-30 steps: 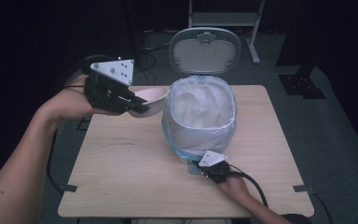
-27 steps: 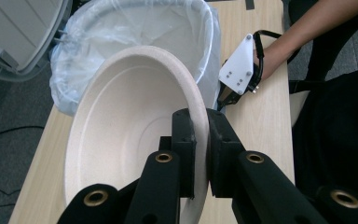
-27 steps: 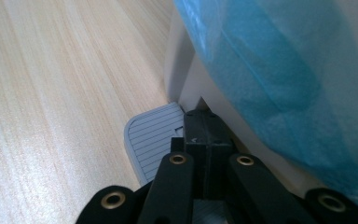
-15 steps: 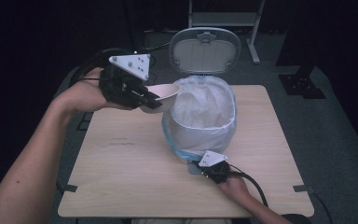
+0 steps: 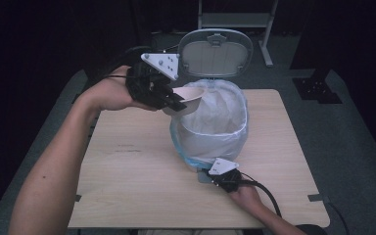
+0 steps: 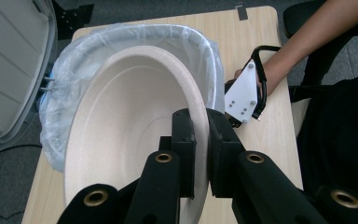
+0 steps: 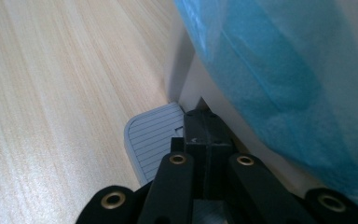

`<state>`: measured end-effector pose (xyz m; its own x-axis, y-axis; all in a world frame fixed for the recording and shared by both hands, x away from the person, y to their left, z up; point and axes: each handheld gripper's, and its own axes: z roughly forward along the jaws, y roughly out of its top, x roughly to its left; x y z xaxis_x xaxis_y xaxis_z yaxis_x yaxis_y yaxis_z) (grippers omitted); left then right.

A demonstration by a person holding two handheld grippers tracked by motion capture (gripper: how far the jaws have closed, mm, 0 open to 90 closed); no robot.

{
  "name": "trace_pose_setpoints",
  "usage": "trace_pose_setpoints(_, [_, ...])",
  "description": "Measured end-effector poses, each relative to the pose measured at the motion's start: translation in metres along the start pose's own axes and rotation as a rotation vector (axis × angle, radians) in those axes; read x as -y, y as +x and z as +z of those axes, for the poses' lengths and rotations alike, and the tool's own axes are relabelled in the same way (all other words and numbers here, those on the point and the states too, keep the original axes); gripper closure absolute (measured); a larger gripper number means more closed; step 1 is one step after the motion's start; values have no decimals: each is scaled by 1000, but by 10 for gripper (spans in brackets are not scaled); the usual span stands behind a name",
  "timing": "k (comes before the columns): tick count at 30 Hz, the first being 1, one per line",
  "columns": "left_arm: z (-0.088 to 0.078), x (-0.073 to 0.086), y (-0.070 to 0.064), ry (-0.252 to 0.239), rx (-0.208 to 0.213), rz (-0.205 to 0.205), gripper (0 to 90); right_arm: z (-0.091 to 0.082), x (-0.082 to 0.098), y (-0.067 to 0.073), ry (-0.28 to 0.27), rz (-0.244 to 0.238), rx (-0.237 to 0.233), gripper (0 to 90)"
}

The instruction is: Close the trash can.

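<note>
The left claw (image 5: pixel 178 104) clamps the rim of the cream moulded-fibre bowl (image 5: pixel 188 99) and has carried it in from the left, tilted, over the edge of the white plastic-lined pedal bin (image 5: pixel 215 129). The right claw (image 5: pixel 210 175), jaws together, stays pressing the grey pedal (image 7: pixel 151 135) on the wooden bench (image 5: pixel 127 166).
</note>
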<state>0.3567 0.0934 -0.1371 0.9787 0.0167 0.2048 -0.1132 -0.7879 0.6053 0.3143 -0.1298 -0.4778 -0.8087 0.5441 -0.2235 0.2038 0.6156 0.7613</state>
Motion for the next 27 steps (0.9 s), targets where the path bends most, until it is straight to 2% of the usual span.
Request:
trace_pose_setpoints(15, [40, -26, 15, 5, 45, 27, 831, 0, 0, 0, -2, -1, -2, 900])
trace_pose_setpoints(18, [47, -26, 18, 0, 39, 24, 820, 0, 0, 0, -2, -1, -2, 900])
trace_pose_setpoints(20, [51, -27, 21, -1, 20, 11, 763, 0, 0, 0, -2, -1, -1, 900])
trace_pose_setpoints(23, [50, -27, 18, -22, 22, 18, 723, 0, 0, 0, -2, 0, -2, 900])
trace_pose_setpoints(27, [41, -23, 11, -53, 24, 21, 682, 0, 0, 0, -3, 1, -1, 900])
